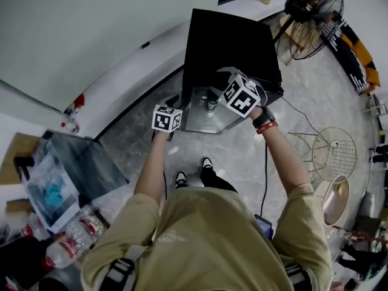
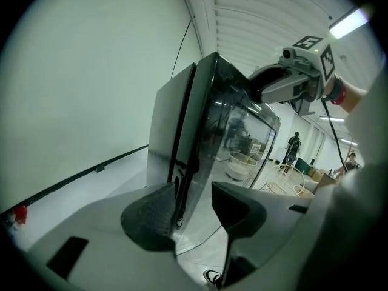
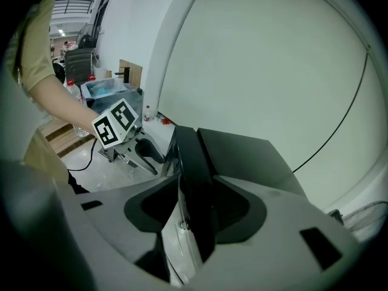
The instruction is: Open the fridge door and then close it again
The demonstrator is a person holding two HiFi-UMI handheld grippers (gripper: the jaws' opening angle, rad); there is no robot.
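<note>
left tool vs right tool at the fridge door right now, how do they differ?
The left tool comes at the fridge door from its side edge, low down; the right tool sits higher, at the door's top corner. The right tool's jaws straddle the door edge closely; the left tool's jaws only frame that edge, apparently from farther back. Shared: both tools are open, neither pressing on the door.

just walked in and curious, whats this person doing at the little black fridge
A person stands over a small black fridge with a gripper in each hand. The left gripper and the right gripper are both open. Each has the edge of the glass door lined up between its jaws, but neither is clamped on it. It's hard to tell whether the door is fully shut.
</note>
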